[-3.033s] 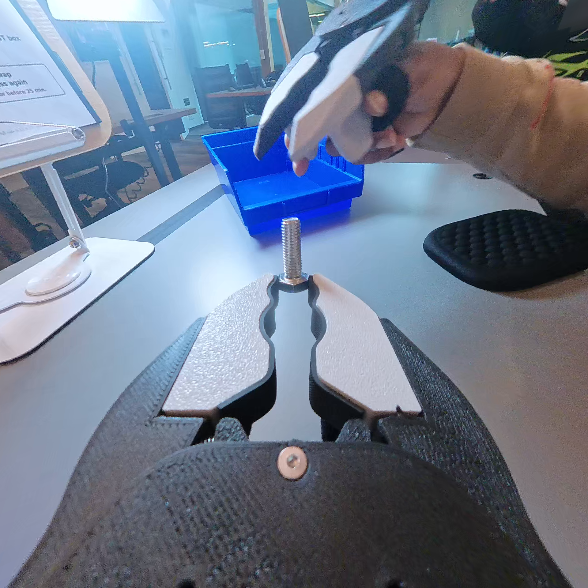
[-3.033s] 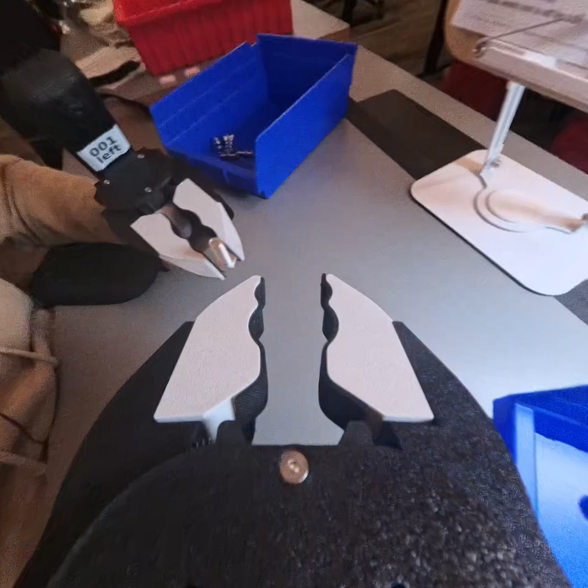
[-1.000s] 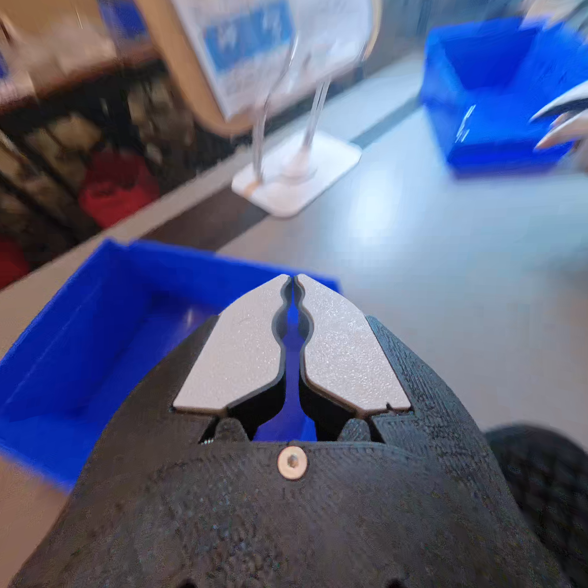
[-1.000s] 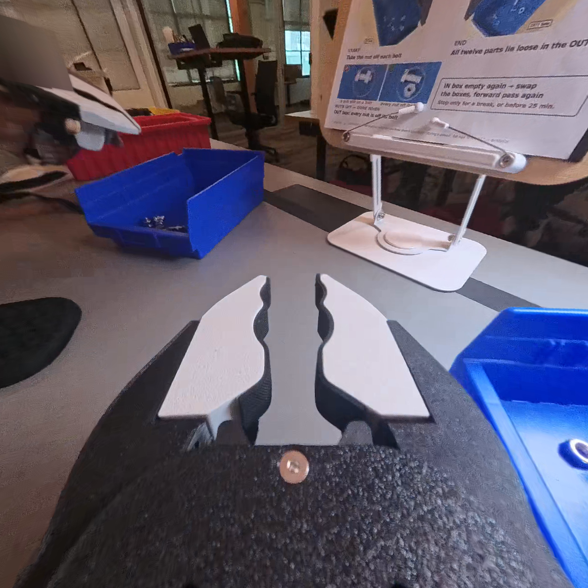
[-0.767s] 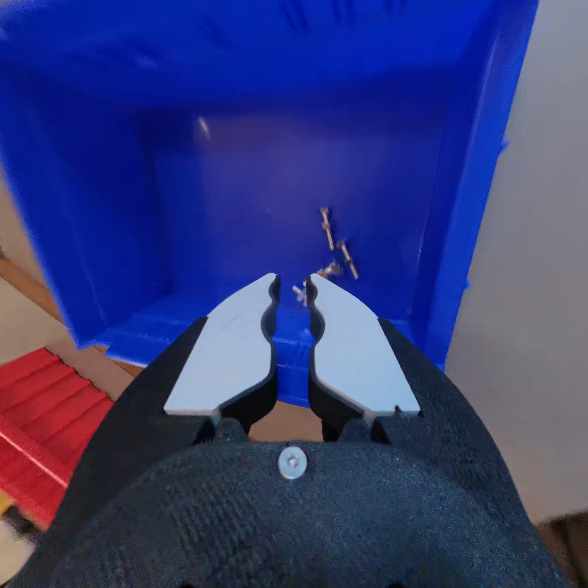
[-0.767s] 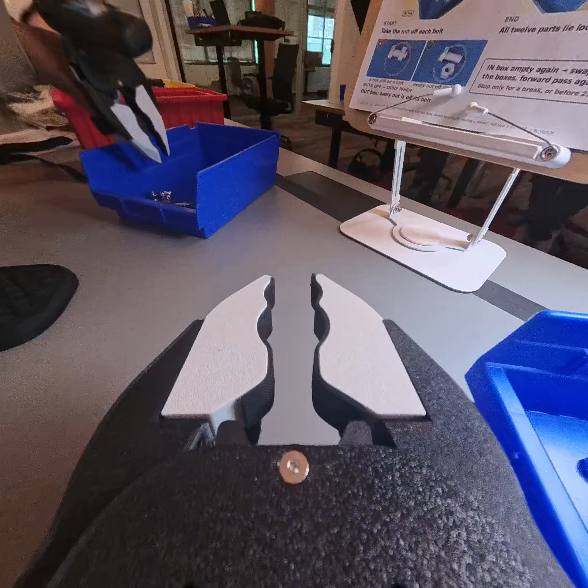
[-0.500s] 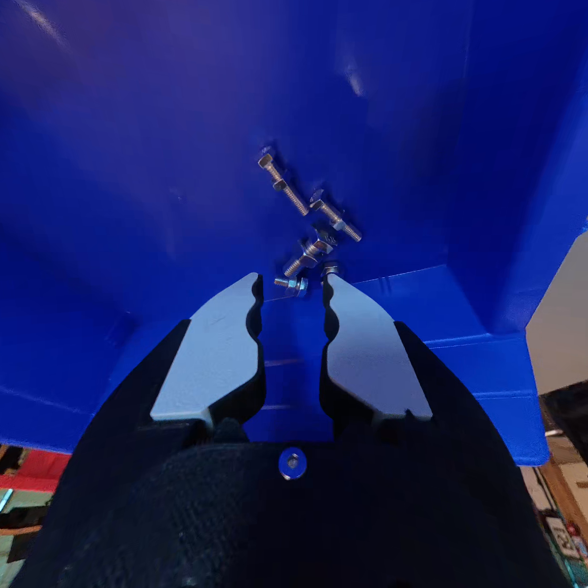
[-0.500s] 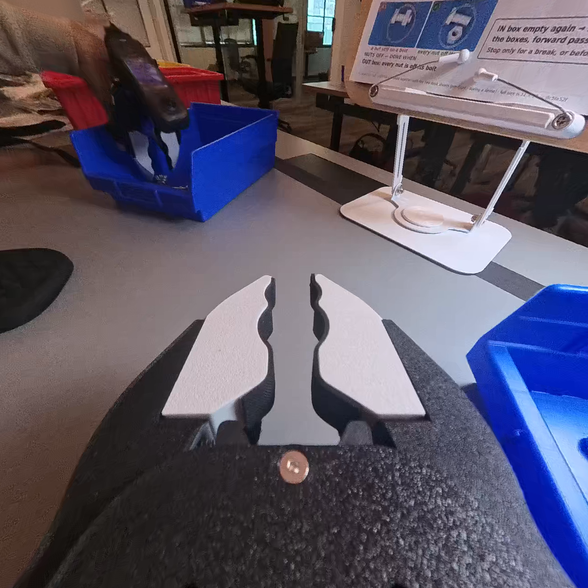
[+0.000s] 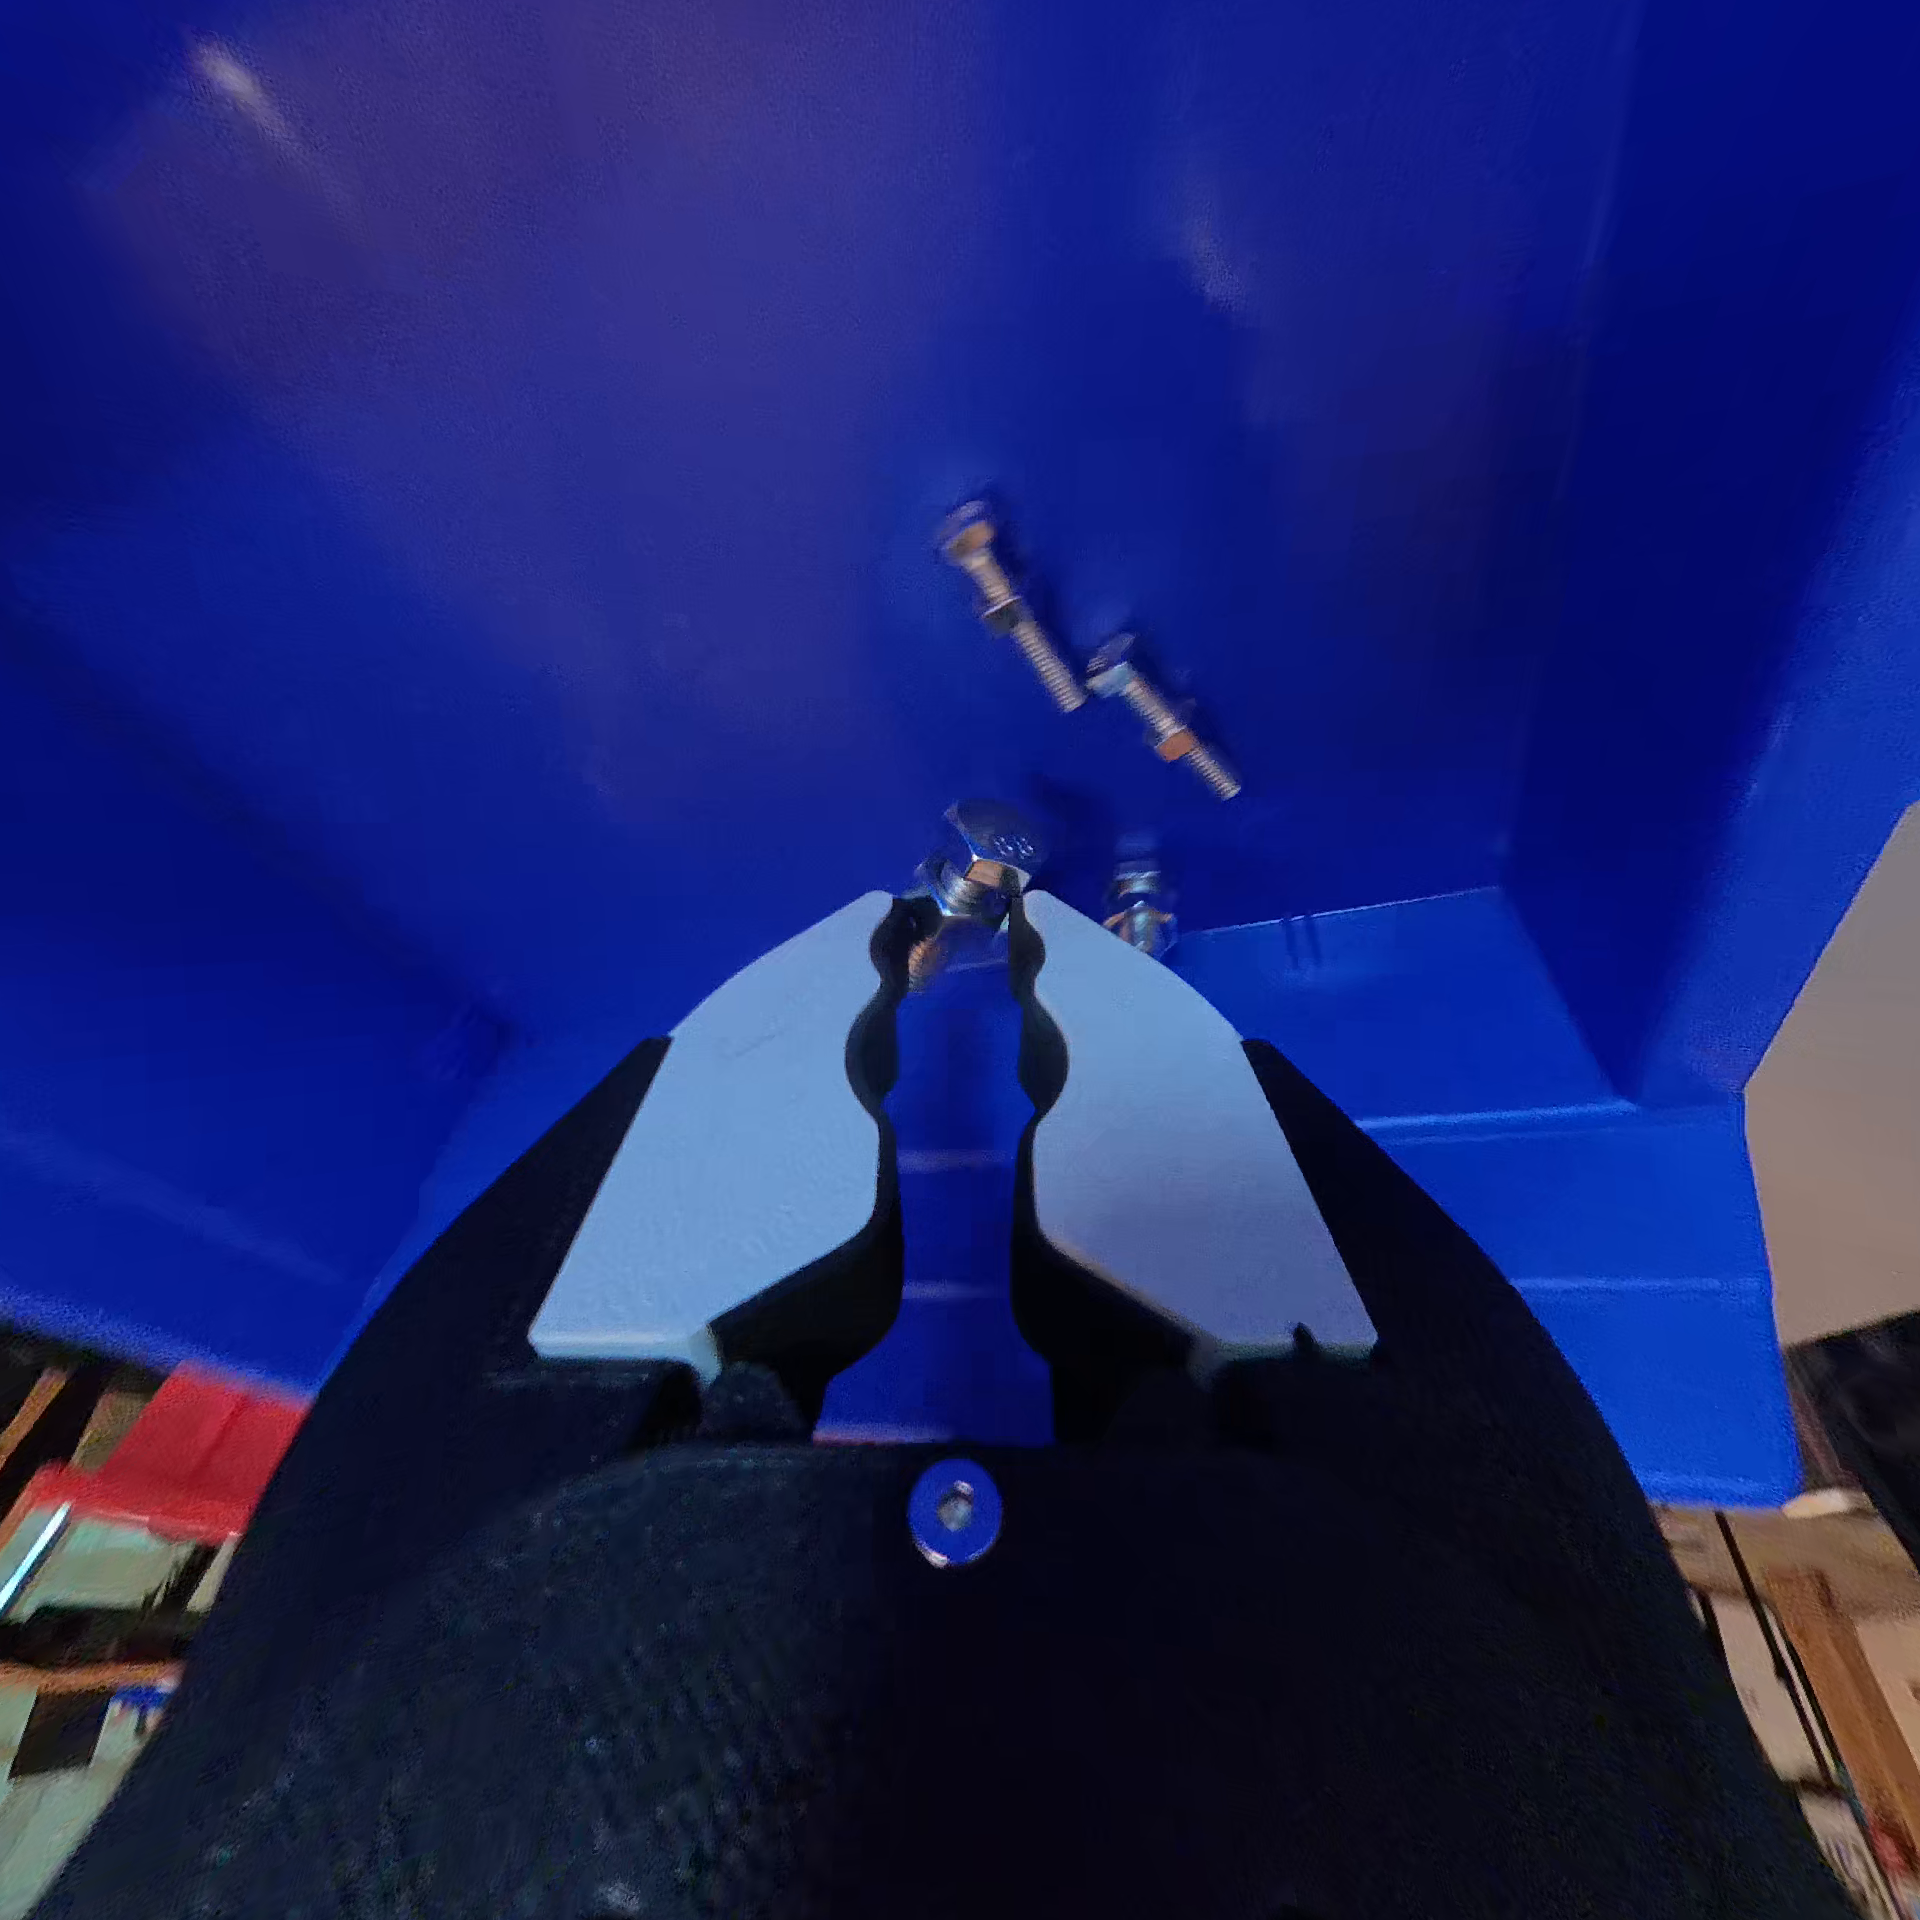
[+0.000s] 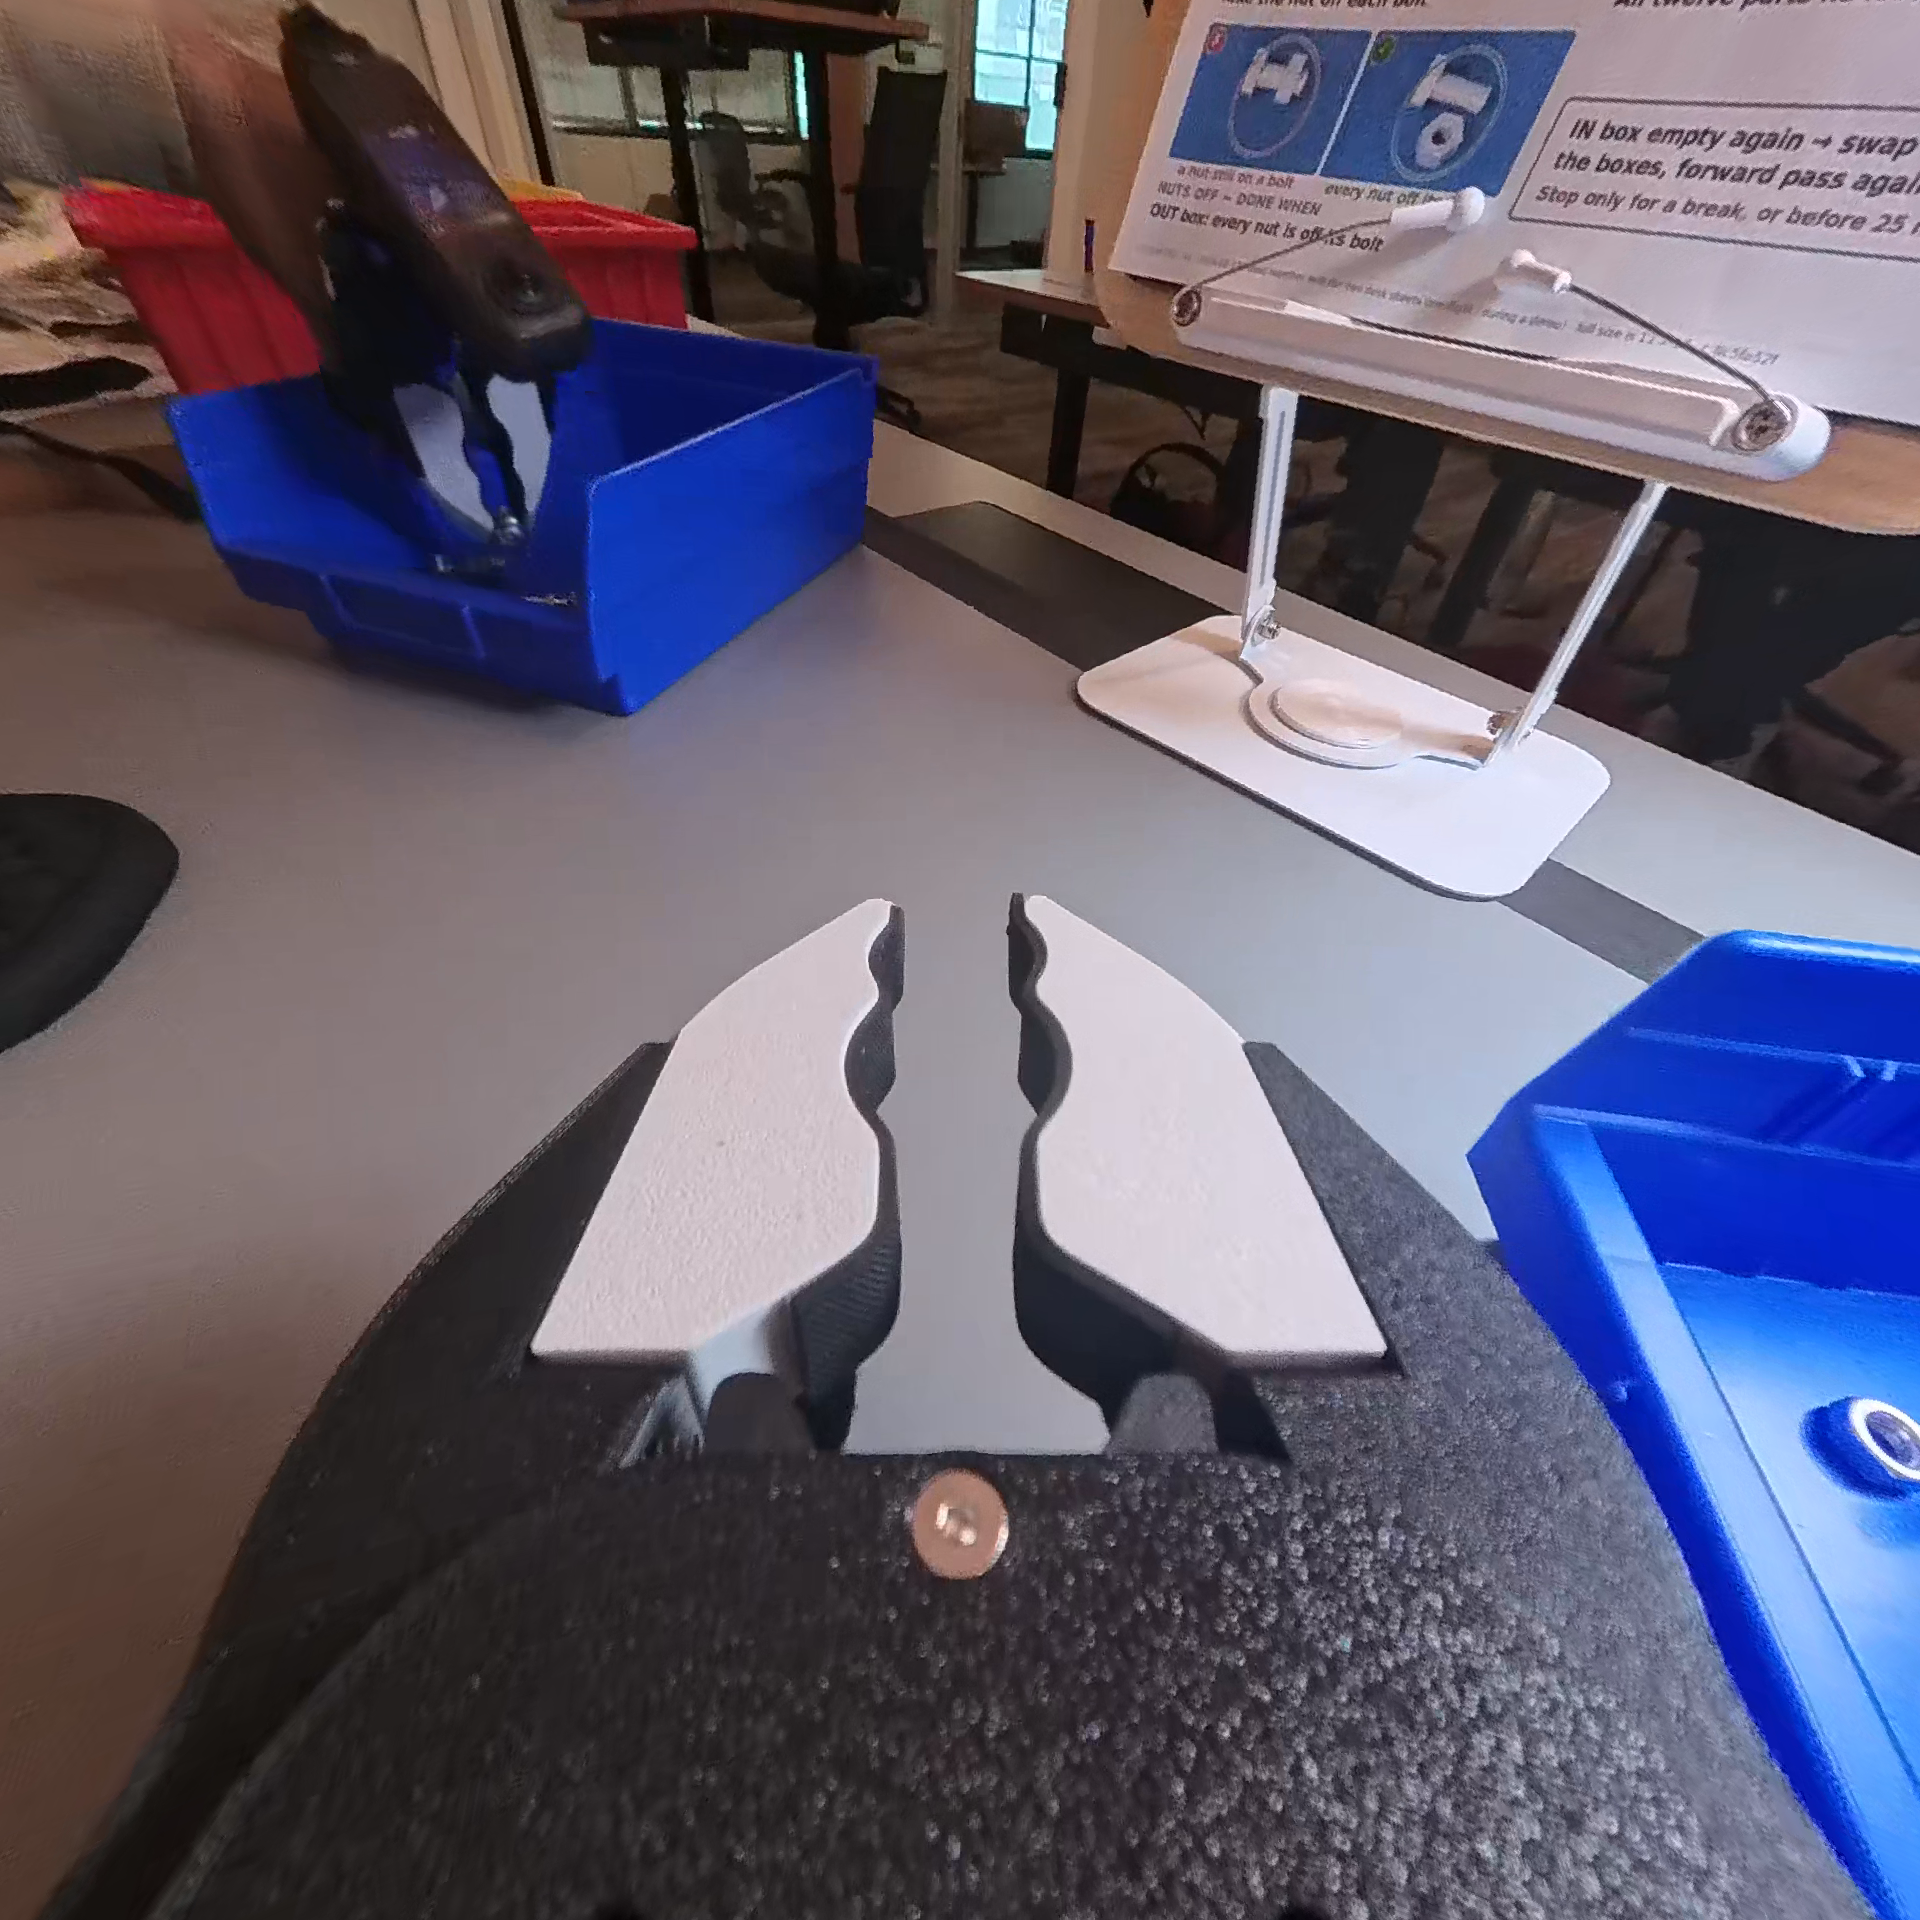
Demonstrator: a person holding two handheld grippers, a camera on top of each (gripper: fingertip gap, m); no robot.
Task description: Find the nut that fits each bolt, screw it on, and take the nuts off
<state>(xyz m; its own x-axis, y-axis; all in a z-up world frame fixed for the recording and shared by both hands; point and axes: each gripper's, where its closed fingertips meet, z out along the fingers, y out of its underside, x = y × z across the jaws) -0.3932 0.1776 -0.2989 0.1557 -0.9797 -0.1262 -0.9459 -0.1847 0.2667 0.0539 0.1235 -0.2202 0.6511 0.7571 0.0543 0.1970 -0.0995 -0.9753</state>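
Right claw (parted) above table

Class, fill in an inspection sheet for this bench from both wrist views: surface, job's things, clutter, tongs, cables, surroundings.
Surface: grey table with a dark strip.
Job's things: blue bin holding bolts with nuts; big bolt between the left tongs' tips; two slim bolts beyond. Second blue bin with a nut.
Clutter: black pad; white stand bearing an instruction sheet.
Tongs: left tongs closed on the big bolt; right tongs open, empty, above the table.
Cables: nothing seen.
Surroundings: red bin, desks, chairs.
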